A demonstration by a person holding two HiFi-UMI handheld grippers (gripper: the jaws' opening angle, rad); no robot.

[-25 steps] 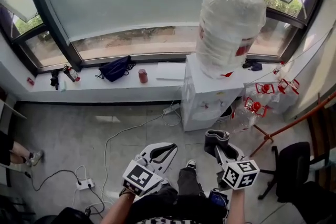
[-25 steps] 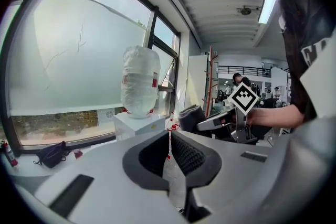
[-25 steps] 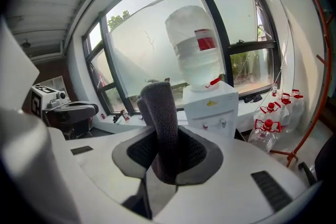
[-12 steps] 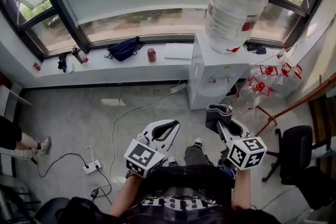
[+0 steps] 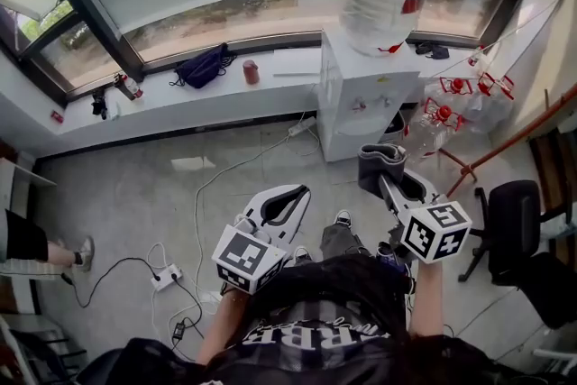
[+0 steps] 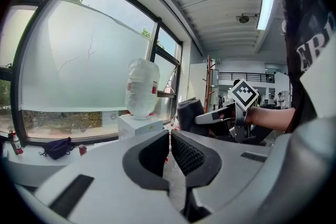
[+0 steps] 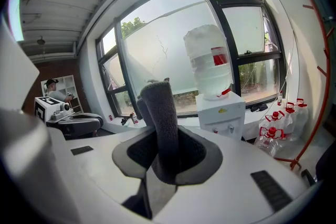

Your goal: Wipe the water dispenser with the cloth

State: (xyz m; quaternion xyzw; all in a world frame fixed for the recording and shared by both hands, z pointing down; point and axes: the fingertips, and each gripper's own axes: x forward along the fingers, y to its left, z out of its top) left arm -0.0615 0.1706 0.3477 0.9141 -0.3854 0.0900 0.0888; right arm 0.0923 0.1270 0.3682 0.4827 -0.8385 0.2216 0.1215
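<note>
While the water dispenser (image 5: 365, 99) has drifted up to the far right of the head view, the right gripper (image 5: 386, 178) stays clenched on the grey cloth (image 5: 374, 160), well short of it, left gripper (image 5: 294, 197) closed on nothing, so wiping is yet to start

- I see bare floor (image 5: 126, 189) lying open between me and the water dispenser (image 5: 365, 99).
- A white cable (image 5: 216, 180) trails across that floor, left of the dispenser.
- Water bottles (image 5: 446, 117) and a black chair (image 5: 514, 221) crowd its right side.
</note>
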